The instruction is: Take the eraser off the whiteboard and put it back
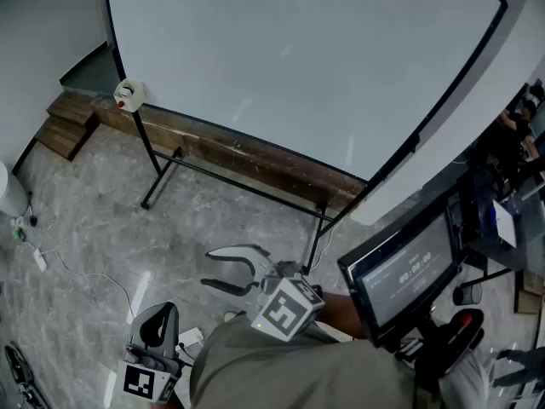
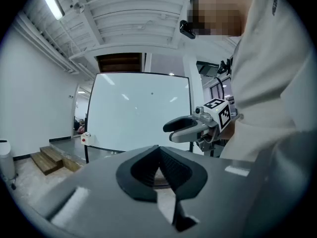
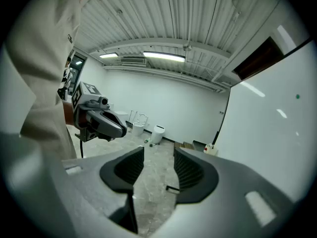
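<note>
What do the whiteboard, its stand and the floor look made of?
Whiteboard: glossy white coated panel, probably steel or melamine; faint light streaks reflect in it. Stand: thin black tubing, likely painted metal. Floor: polished grey veined stone or marble-look tile, with a glare streak.

Loads of open floor (image 1: 94, 220) from 9 to 11 o'clock off your right gripper (image 1: 209, 267), with nothing tall in there. There's just a thin white cable (image 1: 85, 273) lying on the tiles around 9 and a white bin (image 1: 8, 192) way out at the left edge. At 12 the whiteboard (image 1: 298, 66) blocks the way. Its black stand bar (image 1: 247, 189) and foot (image 1: 160, 181) run low in front of it, and a wooden ledge (image 1: 255, 162) runs along behind. At 3 o'clock the monitor (image 1: 398, 273) sits right beside you, so that side's tight.
</note>
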Available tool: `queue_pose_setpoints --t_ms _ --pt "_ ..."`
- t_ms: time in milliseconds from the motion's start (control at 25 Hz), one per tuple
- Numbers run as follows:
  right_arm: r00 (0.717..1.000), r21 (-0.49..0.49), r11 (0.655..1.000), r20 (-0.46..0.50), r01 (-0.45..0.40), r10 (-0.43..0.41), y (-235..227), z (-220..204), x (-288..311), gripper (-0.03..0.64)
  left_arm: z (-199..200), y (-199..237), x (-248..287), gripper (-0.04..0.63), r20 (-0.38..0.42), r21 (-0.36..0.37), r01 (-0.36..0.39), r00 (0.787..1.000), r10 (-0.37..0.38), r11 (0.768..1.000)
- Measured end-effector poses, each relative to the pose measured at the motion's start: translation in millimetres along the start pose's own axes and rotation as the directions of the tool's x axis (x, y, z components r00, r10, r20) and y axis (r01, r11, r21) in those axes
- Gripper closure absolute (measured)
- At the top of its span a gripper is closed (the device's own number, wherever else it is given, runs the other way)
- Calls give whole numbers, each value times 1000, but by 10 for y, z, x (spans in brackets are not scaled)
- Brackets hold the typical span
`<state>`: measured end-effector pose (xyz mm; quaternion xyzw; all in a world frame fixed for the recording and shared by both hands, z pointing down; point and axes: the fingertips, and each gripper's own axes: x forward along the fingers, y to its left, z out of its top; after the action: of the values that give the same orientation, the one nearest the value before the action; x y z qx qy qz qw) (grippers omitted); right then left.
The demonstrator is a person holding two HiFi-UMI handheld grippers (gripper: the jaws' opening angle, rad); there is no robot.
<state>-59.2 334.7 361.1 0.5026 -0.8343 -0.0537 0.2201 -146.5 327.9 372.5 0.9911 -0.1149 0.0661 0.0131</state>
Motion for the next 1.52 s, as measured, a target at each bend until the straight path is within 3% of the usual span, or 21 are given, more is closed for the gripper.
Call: queue_pose_setpoints --t_ms 360,680,840,1120,1280,1520 --pt "1000 25 1000 -2 8 -8 -39 -97 -43 423 -44 -36 71 592 -5 -3 13 1000 -13 1000" --pt "1000 54 999 23 0 -2 -376 -273 -92 428 -18 -40 419 592 -33 20 5 999 -4 1000" --pt "998 14 1000 54 18 -18 -397 -264 -91 485 -36 -41 445 592 -34 23 16 999 -15 1000" --pt "997 43 999 78 16 -20 -378 -265 -72 595 22 -21 403 591 -21 -7 -14 1000 14 1000" --pt "997 42 999 74 -10 7 -385 -350 -57 614 -6 -34 447 592 -26 -10 -33 999 33 999" --pt "997 74 996 66 -56 51 -912 -616 23 614 35 155 974 592 -59 -40 -84 995 82 996"
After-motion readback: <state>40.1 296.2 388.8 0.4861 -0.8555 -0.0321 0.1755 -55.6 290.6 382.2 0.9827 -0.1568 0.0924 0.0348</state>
